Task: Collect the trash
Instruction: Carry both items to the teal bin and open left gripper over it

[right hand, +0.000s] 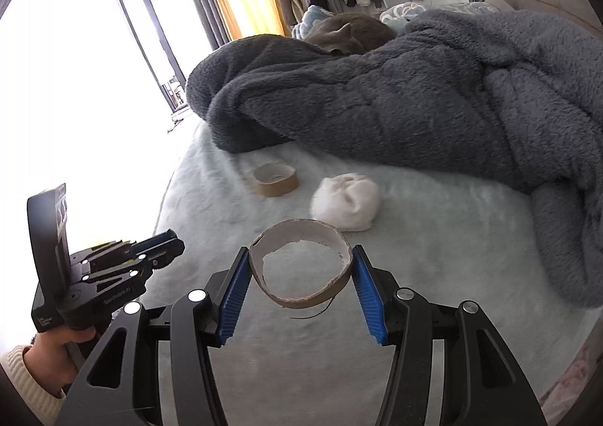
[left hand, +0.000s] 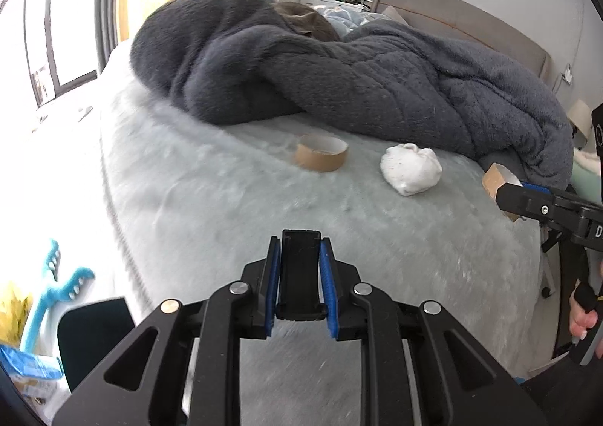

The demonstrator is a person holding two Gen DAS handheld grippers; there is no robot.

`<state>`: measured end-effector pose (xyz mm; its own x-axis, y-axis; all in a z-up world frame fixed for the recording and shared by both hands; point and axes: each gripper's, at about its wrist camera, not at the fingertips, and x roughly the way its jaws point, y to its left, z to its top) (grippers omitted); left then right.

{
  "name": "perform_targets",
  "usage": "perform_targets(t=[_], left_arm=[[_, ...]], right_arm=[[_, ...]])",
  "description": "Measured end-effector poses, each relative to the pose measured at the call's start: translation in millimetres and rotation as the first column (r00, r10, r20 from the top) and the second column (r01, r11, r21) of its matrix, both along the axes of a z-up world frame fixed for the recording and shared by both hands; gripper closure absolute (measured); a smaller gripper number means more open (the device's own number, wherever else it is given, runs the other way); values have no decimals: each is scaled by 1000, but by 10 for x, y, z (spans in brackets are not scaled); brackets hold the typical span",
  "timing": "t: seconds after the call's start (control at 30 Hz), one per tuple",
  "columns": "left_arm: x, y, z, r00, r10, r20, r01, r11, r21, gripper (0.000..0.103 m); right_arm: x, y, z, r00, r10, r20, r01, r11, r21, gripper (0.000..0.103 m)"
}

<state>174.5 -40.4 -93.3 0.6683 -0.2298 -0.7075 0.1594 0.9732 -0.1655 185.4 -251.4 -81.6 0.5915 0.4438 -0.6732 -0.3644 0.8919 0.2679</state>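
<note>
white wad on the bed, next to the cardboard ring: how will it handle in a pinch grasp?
The white wad looks like crumpled tissue or cloth, so probably light and soft; it should squash between the fingers rather than resist. Its lumpy shape sits settled on the fuzzy bed cover, so it is unlikely to roll, unlike the cardboard ring beside it.

We see strong daylight flooding in from the window point(left hand: 56, 30) on the left, blown out to pure white glare in both views. The bed cover point(left hand: 226, 199) near the lens smears with motion blur, while the grey blanket point(right hand: 377, 105) stays fairly sharp. Fisheye bending curves the edges, with dark vignetted corners.
</note>
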Motion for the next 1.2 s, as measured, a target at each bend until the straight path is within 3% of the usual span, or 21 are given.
perform_targets(t=[0.13,0.67,1.2], left_arm=[[-106,145,10,1000,21,0,-21,999,29,81],[-368,1057,-104,983,175,-49,-174,985,20,81],[-645,1879,-524,939,292,-180,-286,956,57,81]], right_arm=[[-66,212,71,1000,25,15,-25,1000,-10,49],[-193,1149,316,987,150,63,-150,989,3,49],[-255,2153,368,956,288,59,-290,957,20,48]])
